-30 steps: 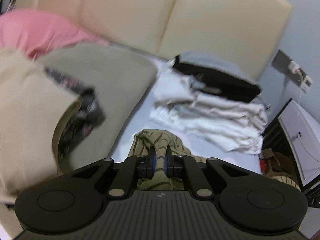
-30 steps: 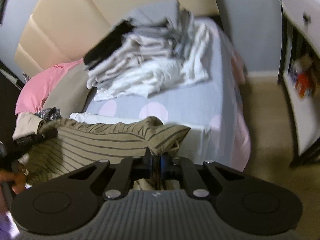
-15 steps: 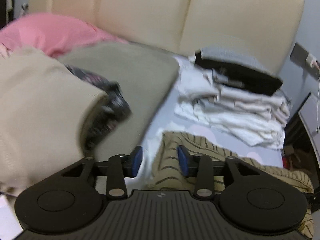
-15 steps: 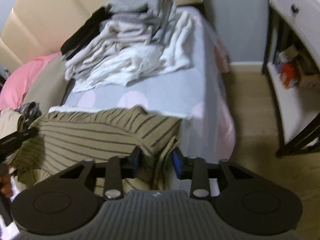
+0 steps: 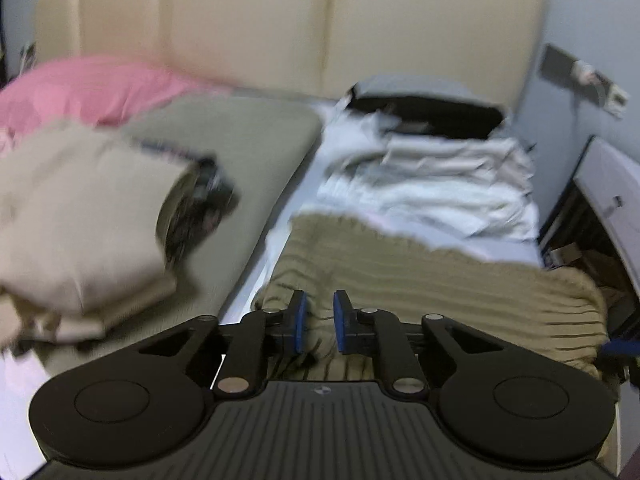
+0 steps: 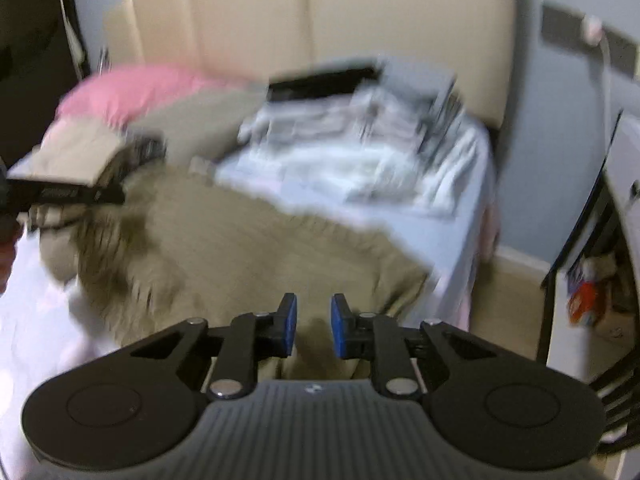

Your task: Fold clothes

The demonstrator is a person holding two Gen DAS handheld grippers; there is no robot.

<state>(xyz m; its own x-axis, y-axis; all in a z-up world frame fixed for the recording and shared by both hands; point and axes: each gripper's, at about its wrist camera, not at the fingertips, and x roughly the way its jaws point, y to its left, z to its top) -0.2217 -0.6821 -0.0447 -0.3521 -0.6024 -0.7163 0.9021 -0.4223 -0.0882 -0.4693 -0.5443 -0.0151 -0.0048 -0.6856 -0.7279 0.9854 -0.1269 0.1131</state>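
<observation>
An olive garment with dark stripes (image 5: 420, 280) lies spread across the near part of the bed; the right wrist view shows it blurred (image 6: 248, 248). My left gripper (image 5: 320, 320) is low over the garment's near left edge. Its jaws are closing, and a raised fold of the cloth sits in the gap between the blue pads (image 5: 301, 320). My right gripper (image 6: 313, 326) hovers over the garment's near right corner by the bed's edge. Its jaws are also closing, with the cloth lying under and between them and a clear gap at each pad.
A stack of folded white, grey and black clothes (image 5: 432, 176) sits at the far right of the bed. An olive pillow (image 5: 240, 148), a pink pillow (image 5: 88, 88) and a beige folded bundle (image 5: 80, 216) fill the left. A white cabinet (image 5: 608, 184) stands right of the bed.
Both grippers were shut on the striped garment, then opened and let it go. Now their gaps are narrower again. The garment lies flatter and wider, and the right view has rolled.
</observation>
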